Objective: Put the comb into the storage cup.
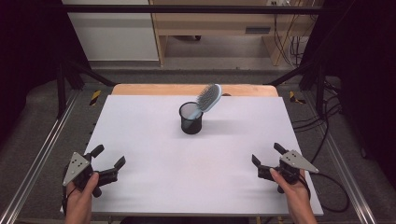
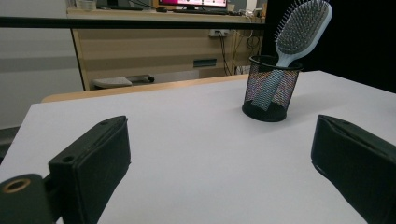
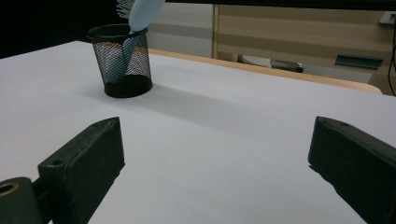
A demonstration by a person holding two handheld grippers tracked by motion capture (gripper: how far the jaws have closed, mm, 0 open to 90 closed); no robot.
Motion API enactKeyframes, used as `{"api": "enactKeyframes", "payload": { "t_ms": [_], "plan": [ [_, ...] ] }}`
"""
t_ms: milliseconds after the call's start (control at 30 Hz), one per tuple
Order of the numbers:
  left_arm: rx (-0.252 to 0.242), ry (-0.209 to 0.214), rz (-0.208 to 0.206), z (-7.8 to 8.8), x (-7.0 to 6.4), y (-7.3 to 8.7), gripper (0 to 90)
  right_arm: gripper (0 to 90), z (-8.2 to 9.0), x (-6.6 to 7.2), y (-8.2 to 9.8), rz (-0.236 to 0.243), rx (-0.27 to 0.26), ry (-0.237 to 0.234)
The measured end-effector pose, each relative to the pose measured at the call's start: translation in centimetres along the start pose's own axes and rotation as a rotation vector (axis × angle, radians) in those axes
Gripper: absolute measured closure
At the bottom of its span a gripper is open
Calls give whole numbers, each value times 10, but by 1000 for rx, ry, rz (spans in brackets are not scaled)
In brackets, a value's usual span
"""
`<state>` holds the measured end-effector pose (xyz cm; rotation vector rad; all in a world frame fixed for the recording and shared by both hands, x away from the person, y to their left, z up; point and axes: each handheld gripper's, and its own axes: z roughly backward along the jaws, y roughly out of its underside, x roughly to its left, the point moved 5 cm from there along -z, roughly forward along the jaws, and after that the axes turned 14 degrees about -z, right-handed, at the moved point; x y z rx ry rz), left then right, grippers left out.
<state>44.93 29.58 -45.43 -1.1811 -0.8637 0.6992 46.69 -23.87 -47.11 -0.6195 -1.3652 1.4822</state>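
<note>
A black mesh cup [image 1: 191,119] stands upright near the far middle of the white table [image 1: 154,154]. A light blue hairbrush [image 1: 208,97] leans in it, handle down, bristle head sticking out up and to the right. My left gripper [image 1: 111,160] rests open at the near left corner, nothing between its jaws. My right gripper [image 1: 266,154] sits open at the near right, also with nothing in it. The left gripper view has the cup [image 2: 271,88] and brush [image 2: 301,28] ahead to the right. In the right gripper view the cup [image 3: 122,60] and brush handle [image 3: 140,11] are far left.
A wooden strip [image 1: 154,89] runs along the table's far edge. Metal rails [image 1: 42,149] flank both sides. Black cables [image 1: 327,135] trail on the floor to the right. Wooden furniture [image 1: 215,23] stands beyond the table.
</note>
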Motion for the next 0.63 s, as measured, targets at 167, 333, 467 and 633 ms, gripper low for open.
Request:
{"api": "enactKeyframes", "payload": {
  "t_ms": [167, 333, 467, 633],
  "plan": [
    [-9, 11, 7, -2, -3, -1, 48, 37, -8, 6, 2, 5, 10, -26],
    [-15, 14, 18, -2, -3, -1, 48, 36, -18, 17, 0, 32, 15, -52],
    [-16, 17, 25, -3, -3, -1, 47, 36, -27, 24, 2, 47, 13, -59],
    [-16, 20, 24, -4, -3, -2, 47, 37, -29, 27, 4, 60, 12, -63]
  ]
}}
